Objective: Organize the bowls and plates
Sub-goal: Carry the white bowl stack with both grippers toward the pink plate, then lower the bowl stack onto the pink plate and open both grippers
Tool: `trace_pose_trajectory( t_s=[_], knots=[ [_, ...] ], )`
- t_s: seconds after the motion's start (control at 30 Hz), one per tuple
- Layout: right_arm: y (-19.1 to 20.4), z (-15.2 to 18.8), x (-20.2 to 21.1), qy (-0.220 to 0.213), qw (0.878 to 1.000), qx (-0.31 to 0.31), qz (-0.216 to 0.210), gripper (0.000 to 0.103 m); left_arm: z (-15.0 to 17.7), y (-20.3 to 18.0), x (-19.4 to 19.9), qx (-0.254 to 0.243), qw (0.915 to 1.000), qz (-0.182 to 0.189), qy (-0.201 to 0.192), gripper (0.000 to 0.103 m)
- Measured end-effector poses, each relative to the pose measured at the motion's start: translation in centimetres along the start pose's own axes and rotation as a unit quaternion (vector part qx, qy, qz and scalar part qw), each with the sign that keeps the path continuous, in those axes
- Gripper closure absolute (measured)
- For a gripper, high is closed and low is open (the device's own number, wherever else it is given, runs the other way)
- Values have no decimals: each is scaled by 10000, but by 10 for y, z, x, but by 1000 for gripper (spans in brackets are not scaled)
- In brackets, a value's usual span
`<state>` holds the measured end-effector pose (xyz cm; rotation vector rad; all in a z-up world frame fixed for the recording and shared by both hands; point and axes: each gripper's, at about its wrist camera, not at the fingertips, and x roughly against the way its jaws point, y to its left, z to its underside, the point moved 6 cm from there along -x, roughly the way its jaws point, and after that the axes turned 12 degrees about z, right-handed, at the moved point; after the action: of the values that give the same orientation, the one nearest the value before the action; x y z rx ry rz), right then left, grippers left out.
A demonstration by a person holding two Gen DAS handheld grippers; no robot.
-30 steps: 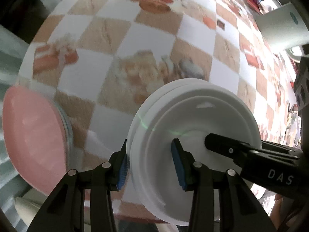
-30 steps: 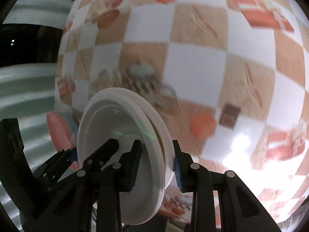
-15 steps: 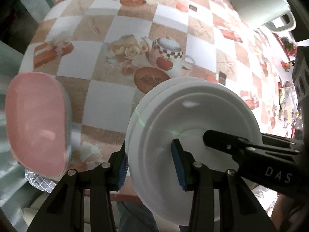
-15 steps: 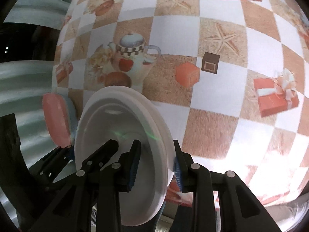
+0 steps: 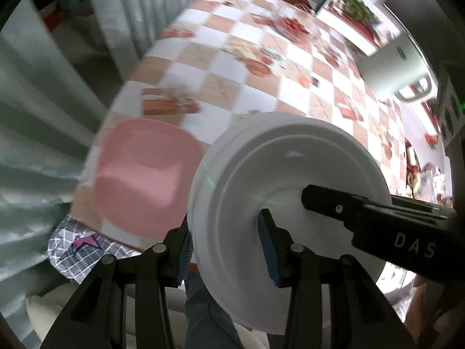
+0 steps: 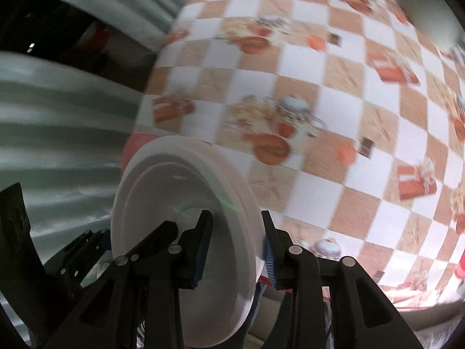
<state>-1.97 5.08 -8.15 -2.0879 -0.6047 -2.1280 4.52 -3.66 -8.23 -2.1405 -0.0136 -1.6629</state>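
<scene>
A stack of white plates (image 5: pixel 287 174) is held in the air over the near edge of the table, gripped from both sides. My left gripper (image 5: pixel 228 250) is shut on the stack's left rim. My right gripper (image 6: pixel 234 250) is shut on the stack (image 6: pixel 180 203) at its right rim; its black finger (image 5: pixel 348 206) reaches over the top plate in the left wrist view. A pink plate (image 5: pixel 142 180) lies on the table's near left corner, left of the stack. Its edge (image 6: pixel 136 145) peeks out behind the stack in the right wrist view.
The table (image 5: pixel 261 67) carries a checked cloth with food prints (image 6: pixel 319 101). Pale curtains (image 5: pixel 43 131) hang along the left. A white appliance (image 5: pixel 395 64) stands at the far right. A checked cloth (image 5: pixel 75 250) hangs below the table's near left corner.
Both grippers have drawn back toward the near table edge with the plate stack in them. More of the far table and room shows. The pink plate now sits closer to the stack.
</scene>
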Motion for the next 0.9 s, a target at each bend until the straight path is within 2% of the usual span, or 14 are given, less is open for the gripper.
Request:
trace_pose_trajectory(
  t_s=[0.2,0.43,0.8,0.9],
  knots=[
    [63,-5,-1,-64,9989,426,-174,67,-4,50,34,361,9985,-224,-331,58],
    [104,-13,-23,-48,9978,639,-151,67,-9,91,38,472,9976,-421,-299,58],
    [110,-28,-62,103,9981,592,161,66,-18,117,9,466,9982,-351,-115,57],
    [110,-29,-69,155,9979,614,160,66,-19,119,4,377,9984,-400,-117,51]
  ],
)
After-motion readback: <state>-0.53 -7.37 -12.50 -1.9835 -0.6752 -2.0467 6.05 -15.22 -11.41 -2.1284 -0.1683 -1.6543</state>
